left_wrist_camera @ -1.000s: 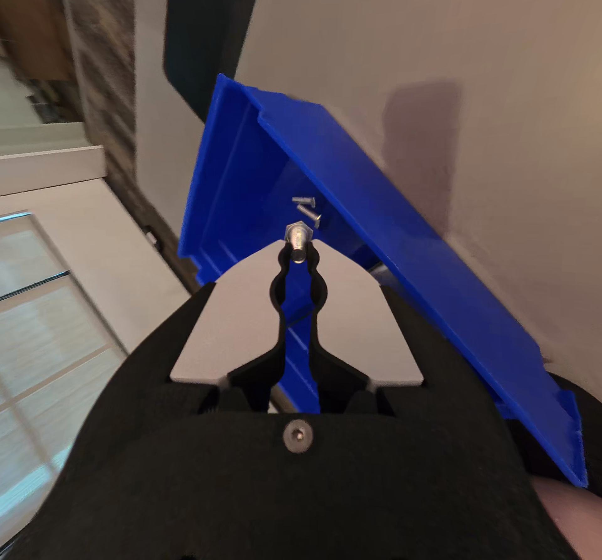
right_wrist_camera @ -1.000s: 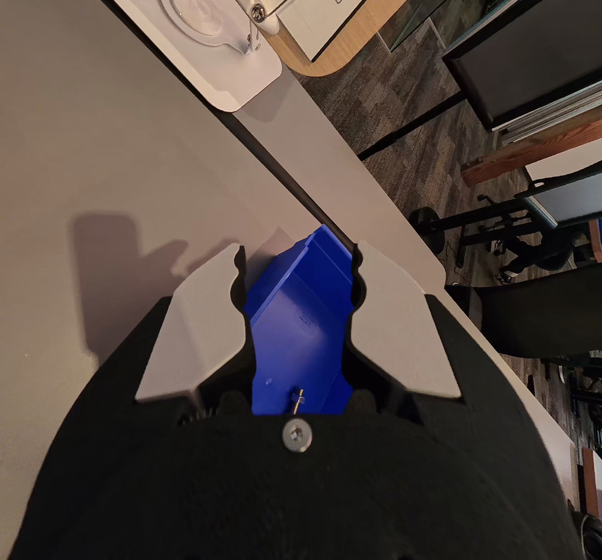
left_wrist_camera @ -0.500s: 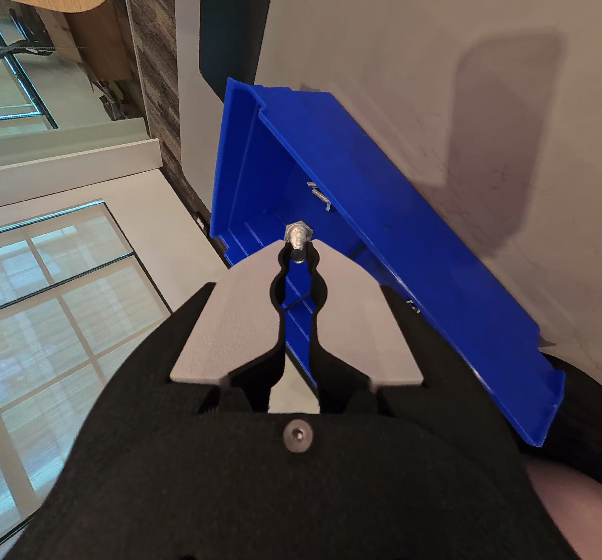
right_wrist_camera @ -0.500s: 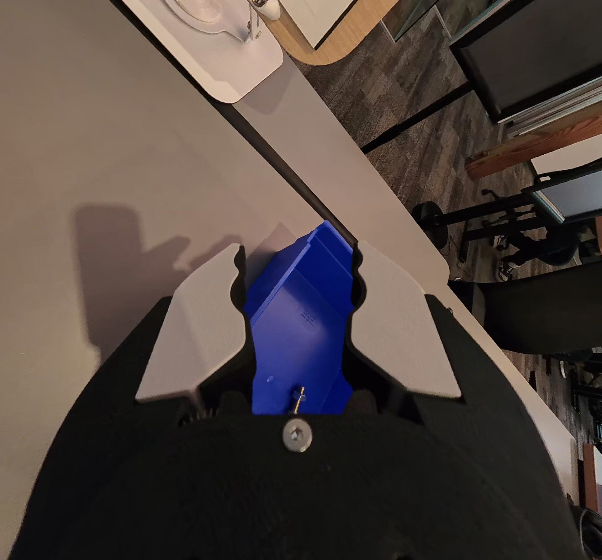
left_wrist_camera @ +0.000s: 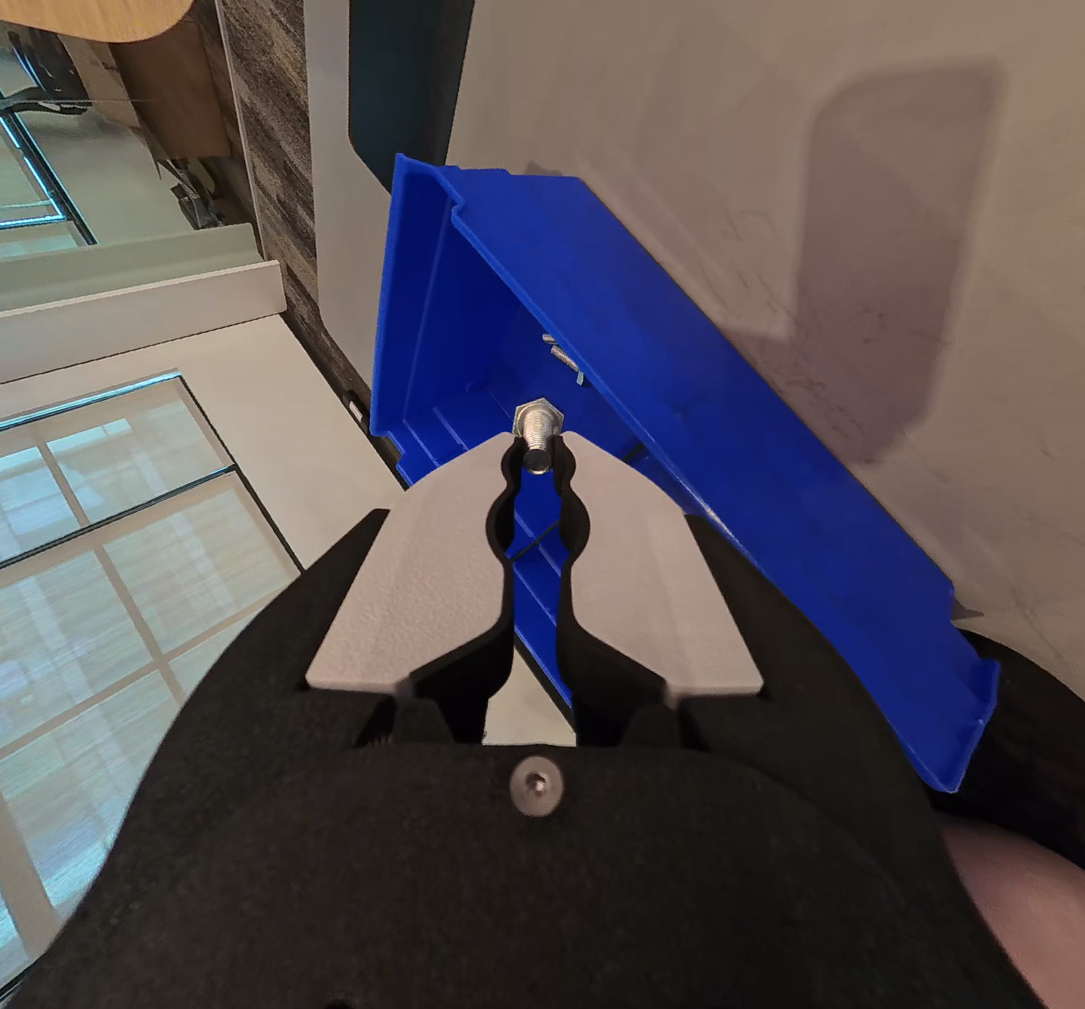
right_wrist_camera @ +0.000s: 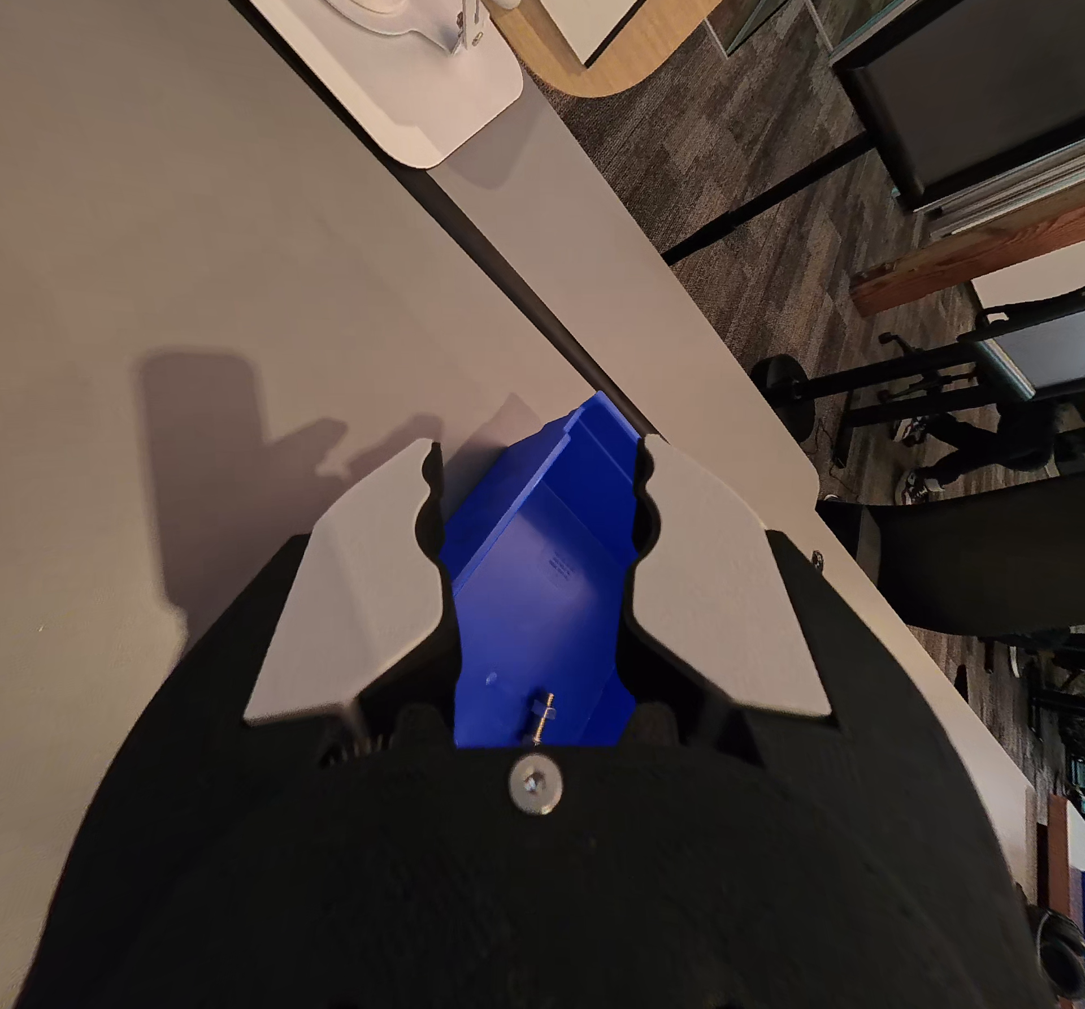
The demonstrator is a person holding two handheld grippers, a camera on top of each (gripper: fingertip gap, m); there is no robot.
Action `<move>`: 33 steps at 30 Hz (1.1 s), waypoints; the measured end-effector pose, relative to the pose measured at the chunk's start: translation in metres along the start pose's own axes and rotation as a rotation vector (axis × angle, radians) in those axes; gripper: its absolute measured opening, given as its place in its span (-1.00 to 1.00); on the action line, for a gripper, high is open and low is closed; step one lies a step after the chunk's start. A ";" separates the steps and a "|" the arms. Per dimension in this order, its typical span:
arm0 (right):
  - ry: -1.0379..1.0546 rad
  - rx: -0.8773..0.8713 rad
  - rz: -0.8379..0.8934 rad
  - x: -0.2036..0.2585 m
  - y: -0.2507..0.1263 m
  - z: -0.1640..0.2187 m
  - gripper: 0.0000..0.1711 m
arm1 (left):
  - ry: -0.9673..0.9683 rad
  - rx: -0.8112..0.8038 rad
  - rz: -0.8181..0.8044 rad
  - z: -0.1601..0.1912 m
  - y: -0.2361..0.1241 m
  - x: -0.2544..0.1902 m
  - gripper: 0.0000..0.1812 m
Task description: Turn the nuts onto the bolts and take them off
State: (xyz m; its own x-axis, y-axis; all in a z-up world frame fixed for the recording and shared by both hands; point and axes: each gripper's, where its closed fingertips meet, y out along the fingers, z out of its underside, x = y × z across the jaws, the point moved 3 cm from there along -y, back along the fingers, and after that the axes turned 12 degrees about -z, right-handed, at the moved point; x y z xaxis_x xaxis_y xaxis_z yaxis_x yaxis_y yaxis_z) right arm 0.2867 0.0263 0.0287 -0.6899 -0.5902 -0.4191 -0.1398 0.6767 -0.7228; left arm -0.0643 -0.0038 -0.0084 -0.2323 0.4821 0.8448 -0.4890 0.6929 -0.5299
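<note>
Left tool (left_wrist_camera: 538, 440): its two grey fingers are pinched nearly together on a silver bolt (left_wrist_camera: 536, 440), gripping the threaded shank close to its blunt end.
Bolt: it points forward, away from the camera, with its hexagonal head or a nut at the far end; which of the two cannot be told from this angle. It hangs over the open mouth of the blue bin (left_wrist_camera: 675, 452).
Blue bin: a plastic parts bin resting on the pale grey table (left_wrist_camera: 763, 100), one long side wall running diagonally across the left wrist view.
Loose hardware: two small silver screws (left_wrist_camera: 560, 355) lie inside the bin, against the inner side of that wall, beyond the held bolt.
Right tool (right_wrist_camera: 537, 446): its fingers are spread wide and grip nothing; the bin shows in the gap between them.
Second fastener: in the right wrist view a small bolt with a nut on it (right_wrist_camera: 543, 716) lies on the bin floor, just in front of the tool's body.
Table: shadows of the tools fall on its surface. A white flat device (right_wrist_camera: 411, 29) sits near the far edge.
Surroundings: dark patterned carpet (right_wrist_camera: 734, 158) and office chairs (right_wrist_camera: 969, 558) beyond the table edge.
</note>
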 end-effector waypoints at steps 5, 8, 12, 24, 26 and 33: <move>-0.004 0.010 -0.009 0.001 0.007 0.000 -0.26 | -0.003 -0.011 0.013 0.000 -0.001 -0.001 -0.90; -0.004 0.002 -0.040 0.005 0.014 -0.003 -0.26 | -0.015 -0.104 0.070 -0.008 -0.005 -0.004 -0.89; 0.020 -0.122 -0.218 0.022 0.010 -0.013 -0.29 | -0.131 -0.427 0.374 -0.025 -0.034 -0.007 -0.89; -0.199 -0.613 -1.091 0.161 -0.059 -0.079 -0.47 | -0.126 -0.933 0.981 -0.036 -0.122 -0.020 -0.90; -0.205 -0.589 -1.120 0.174 -0.051 -0.080 -0.50 | -0.089 -0.938 1.009 -0.038 -0.127 -0.027 -0.90; -0.164 -0.555 -1.322 0.199 -0.047 -0.080 -0.73 | -0.017 -0.931 1.003 -0.042 -0.135 -0.042 -0.90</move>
State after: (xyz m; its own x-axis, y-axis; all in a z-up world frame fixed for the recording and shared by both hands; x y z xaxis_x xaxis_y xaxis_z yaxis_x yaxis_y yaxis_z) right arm 0.0991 -0.0875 0.0233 0.2434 -0.9252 0.2912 -0.8790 -0.3373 -0.3370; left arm 0.0469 -0.0946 0.0246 -0.1618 0.9844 0.0693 0.6334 0.1574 -0.7576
